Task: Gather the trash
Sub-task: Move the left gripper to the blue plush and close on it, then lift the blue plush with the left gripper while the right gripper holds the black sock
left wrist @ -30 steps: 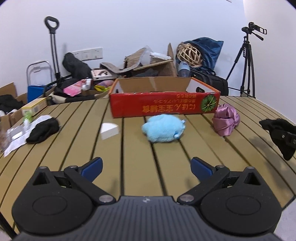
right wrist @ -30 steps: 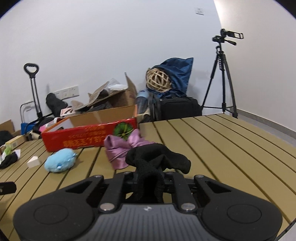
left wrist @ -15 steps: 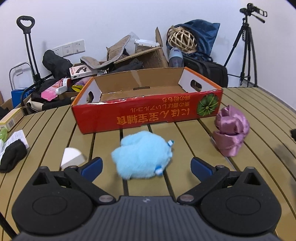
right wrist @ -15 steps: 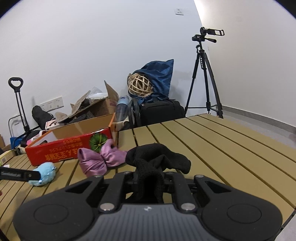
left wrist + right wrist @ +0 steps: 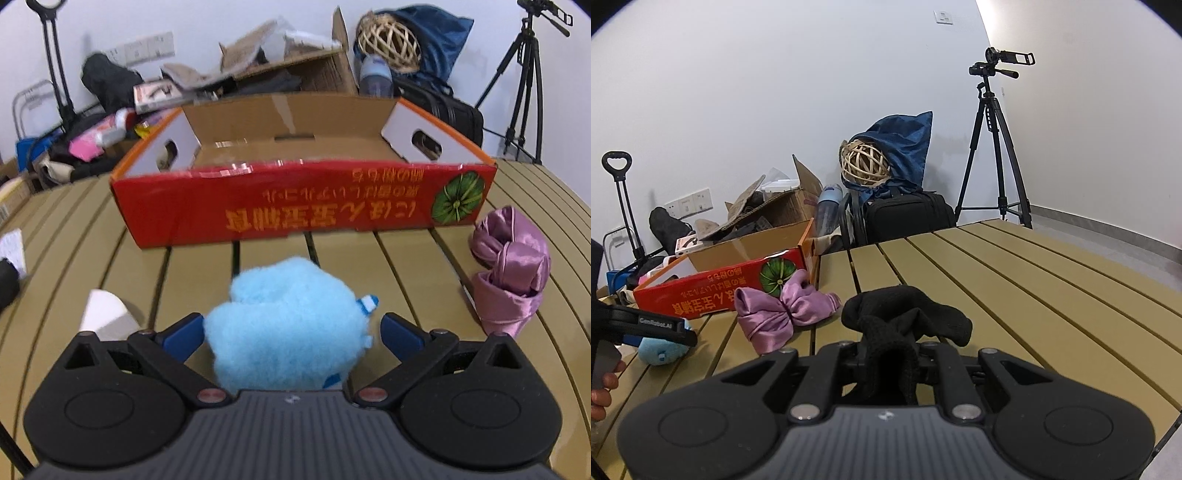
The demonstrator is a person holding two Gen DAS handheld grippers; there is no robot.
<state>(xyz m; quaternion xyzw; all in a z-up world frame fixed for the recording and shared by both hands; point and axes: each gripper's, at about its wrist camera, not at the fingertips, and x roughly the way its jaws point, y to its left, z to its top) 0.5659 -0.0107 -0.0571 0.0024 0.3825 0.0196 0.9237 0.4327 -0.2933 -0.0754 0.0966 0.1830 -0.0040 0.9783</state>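
The left gripper (image 5: pixel 291 334) had advanced until its open jaws flanked the blue fluffy toy (image 5: pixel 288 332) at lower centre, ready to grasp; the right gripper (image 5: pixel 888 354) stayed clamped on the black sock (image 5: pixel 905 317).
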